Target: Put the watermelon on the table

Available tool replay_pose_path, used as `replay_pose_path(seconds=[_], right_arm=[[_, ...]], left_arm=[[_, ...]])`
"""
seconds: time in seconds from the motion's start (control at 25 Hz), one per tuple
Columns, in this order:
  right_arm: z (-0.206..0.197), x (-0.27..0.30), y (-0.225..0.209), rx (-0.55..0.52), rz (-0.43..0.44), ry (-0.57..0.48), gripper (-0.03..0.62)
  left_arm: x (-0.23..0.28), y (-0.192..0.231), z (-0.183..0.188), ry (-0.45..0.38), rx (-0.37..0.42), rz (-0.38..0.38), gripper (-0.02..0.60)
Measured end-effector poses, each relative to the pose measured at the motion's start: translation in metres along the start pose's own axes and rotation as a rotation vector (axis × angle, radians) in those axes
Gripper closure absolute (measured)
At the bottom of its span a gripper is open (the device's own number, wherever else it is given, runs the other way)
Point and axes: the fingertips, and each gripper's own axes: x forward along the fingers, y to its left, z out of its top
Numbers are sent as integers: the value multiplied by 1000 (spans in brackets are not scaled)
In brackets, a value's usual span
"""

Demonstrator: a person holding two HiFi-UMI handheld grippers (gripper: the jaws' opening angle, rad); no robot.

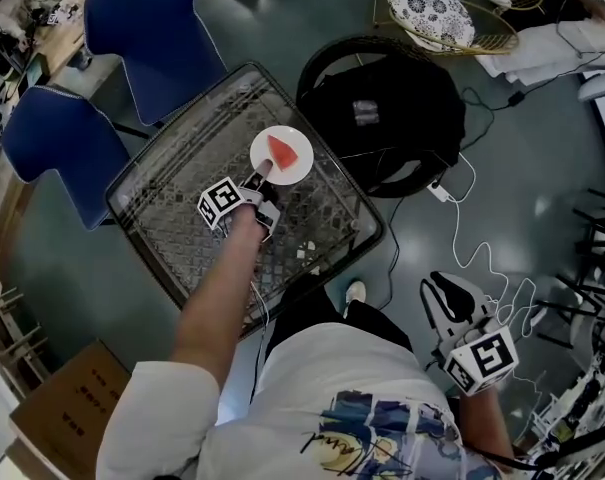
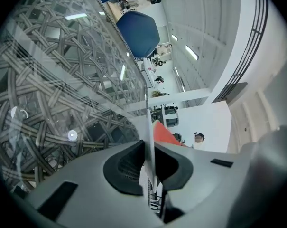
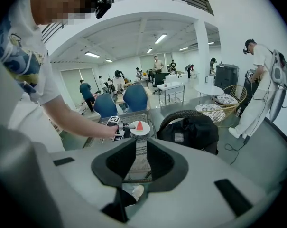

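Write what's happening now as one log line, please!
left gripper: shut on plate rim | watermelon: on plate | plate: over table | right gripper: open, empty

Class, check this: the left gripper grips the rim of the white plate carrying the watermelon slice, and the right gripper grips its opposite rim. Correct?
Wrong: the right gripper grips nothing; the head view shows it open, away from the plate. The left gripper does grip the rim.
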Motion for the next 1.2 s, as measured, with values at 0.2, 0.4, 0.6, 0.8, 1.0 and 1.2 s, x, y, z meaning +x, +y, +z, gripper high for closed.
replay_pose_path(seconds=[0.2, 0.4, 0.6, 0.8, 1.0, 1.2], right_arm=[[5, 10, -2, 2, 19, 8, 519], [0, 16, -3, -5, 28, 19, 520], [0, 20, 0, -10, 42, 16, 519], [2, 21, 4, -11, 52, 14, 519], [2, 23, 2, -8, 60, 15, 519], [1, 19, 2, -6, 60, 10, 519]], left_arm=[[2, 9, 2, 5, 4, 43, 554], [2, 16, 1, 16, 21, 73, 555], [3, 21, 1, 40, 93, 154, 554], [2, 22, 2, 78, 192, 262, 548], [4, 21, 5, 96, 271, 360, 519], [2, 20, 7, 111, 376, 455, 492]])
